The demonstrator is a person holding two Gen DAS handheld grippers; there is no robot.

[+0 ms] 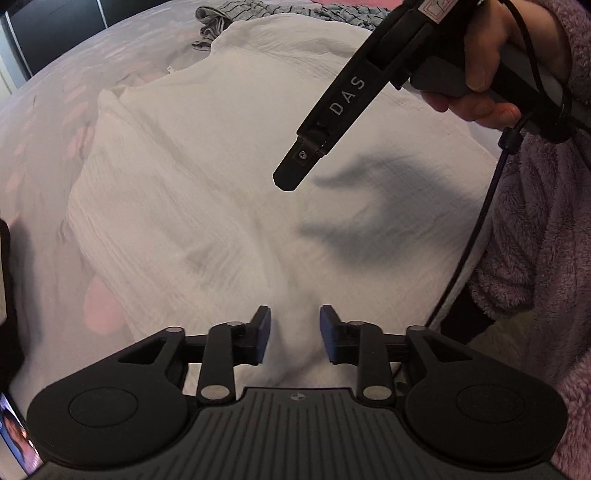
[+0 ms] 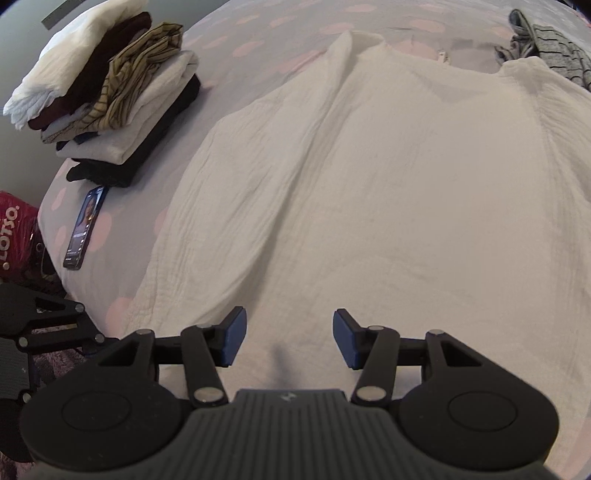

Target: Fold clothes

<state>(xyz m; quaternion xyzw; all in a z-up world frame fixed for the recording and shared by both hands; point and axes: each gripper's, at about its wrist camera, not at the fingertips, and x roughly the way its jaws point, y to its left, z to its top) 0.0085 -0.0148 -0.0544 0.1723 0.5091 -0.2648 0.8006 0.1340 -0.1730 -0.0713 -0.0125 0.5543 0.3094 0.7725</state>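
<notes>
The white garment lay spread across the bedspread, filling the centre and right of the right wrist view. Its left portion showed long lengthwise creases and appeared doubled over along a ridge running from the upper centre toward the lower left; whether this was a deliberate fold could not be settled.

A stack of folded clothes stood at the upper left of that view, with a phone lying just below it. A grey striped garment lay crumpled at the upper right, touching or just beyond the white garment's far edge.

Judged from this, part of the load was already folded. The white garment was not yet a compact fold, and the striped one remained loose.

The left gripper was held over the near edge of the white garment, jaws parted, nothing between them. The right gripper was likewise parted and empty, above the cloth at the lower centre. A hand held its handle at the upper right of the left wrist view.
</notes>
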